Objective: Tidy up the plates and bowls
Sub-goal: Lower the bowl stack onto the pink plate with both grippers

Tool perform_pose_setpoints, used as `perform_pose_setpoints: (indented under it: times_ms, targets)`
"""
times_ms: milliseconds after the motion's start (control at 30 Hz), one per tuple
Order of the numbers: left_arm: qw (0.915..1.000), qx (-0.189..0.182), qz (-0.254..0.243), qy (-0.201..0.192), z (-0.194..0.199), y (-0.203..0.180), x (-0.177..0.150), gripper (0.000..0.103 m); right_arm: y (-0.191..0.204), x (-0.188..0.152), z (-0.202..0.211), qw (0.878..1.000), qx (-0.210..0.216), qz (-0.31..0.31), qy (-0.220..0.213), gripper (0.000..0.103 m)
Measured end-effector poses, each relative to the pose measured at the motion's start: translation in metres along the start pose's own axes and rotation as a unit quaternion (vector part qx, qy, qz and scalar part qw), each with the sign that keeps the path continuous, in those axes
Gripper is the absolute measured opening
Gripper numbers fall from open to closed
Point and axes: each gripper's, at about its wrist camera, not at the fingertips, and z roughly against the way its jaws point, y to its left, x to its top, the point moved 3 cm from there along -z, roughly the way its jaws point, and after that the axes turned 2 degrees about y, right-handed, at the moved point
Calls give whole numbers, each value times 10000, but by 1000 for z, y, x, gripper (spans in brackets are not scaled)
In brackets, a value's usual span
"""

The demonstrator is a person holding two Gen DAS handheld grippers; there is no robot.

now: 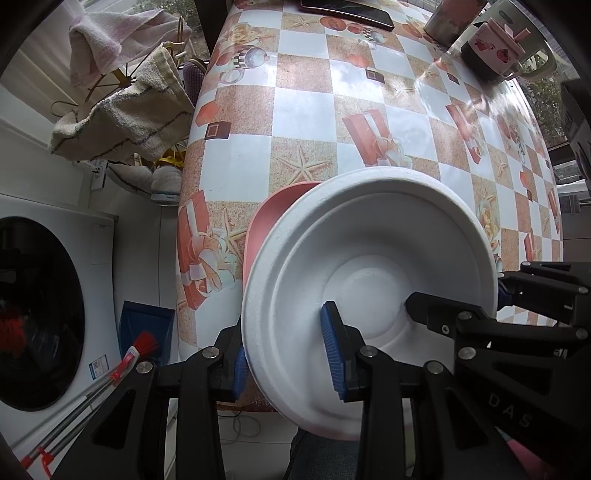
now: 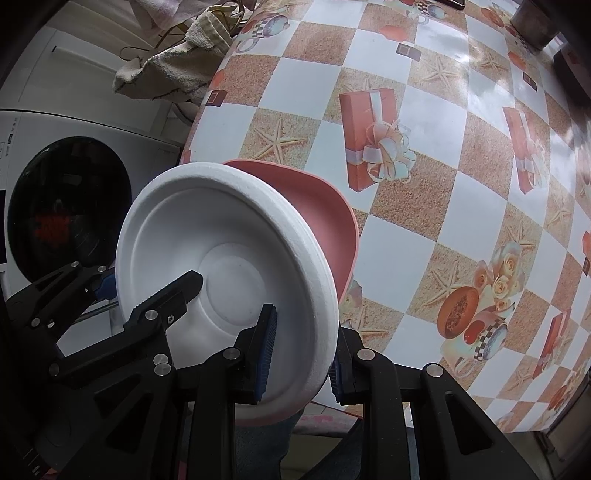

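Note:
A white foam bowl (image 1: 369, 258) is held tilted above the near edge of the checkered table (image 1: 314, 110). My left gripper (image 1: 288, 358) is shut on its left rim. My right gripper (image 1: 454, 299) grips the opposite rim, one finger inside the bowl. In the right wrist view my right gripper (image 2: 299, 354) is shut on the white bowl (image 2: 221, 240) at its right rim, and my left gripper (image 2: 147, 284) holds the far rim. A pink plate (image 1: 269, 221) lies on the table behind the bowl, also in the right wrist view (image 2: 321, 206).
A washing machine (image 1: 44, 314) stands left of the table (image 2: 443, 184), with a broom (image 1: 122, 365) and blue dustpan (image 1: 147, 325) beside it. Towels (image 1: 122, 110) hang on a rack. Mugs (image 1: 495, 48) and a dark phone (image 1: 347, 13) sit at the far table edge.

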Motion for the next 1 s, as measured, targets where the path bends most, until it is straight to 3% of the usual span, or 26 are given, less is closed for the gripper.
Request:
perform_pose_setpoints:
  times_ms: [1000]
  targets:
    - [10000, 1, -33, 88, -5, -2, -1, 37, 0, 0, -6, 9999, -40, 72, 72, 28]
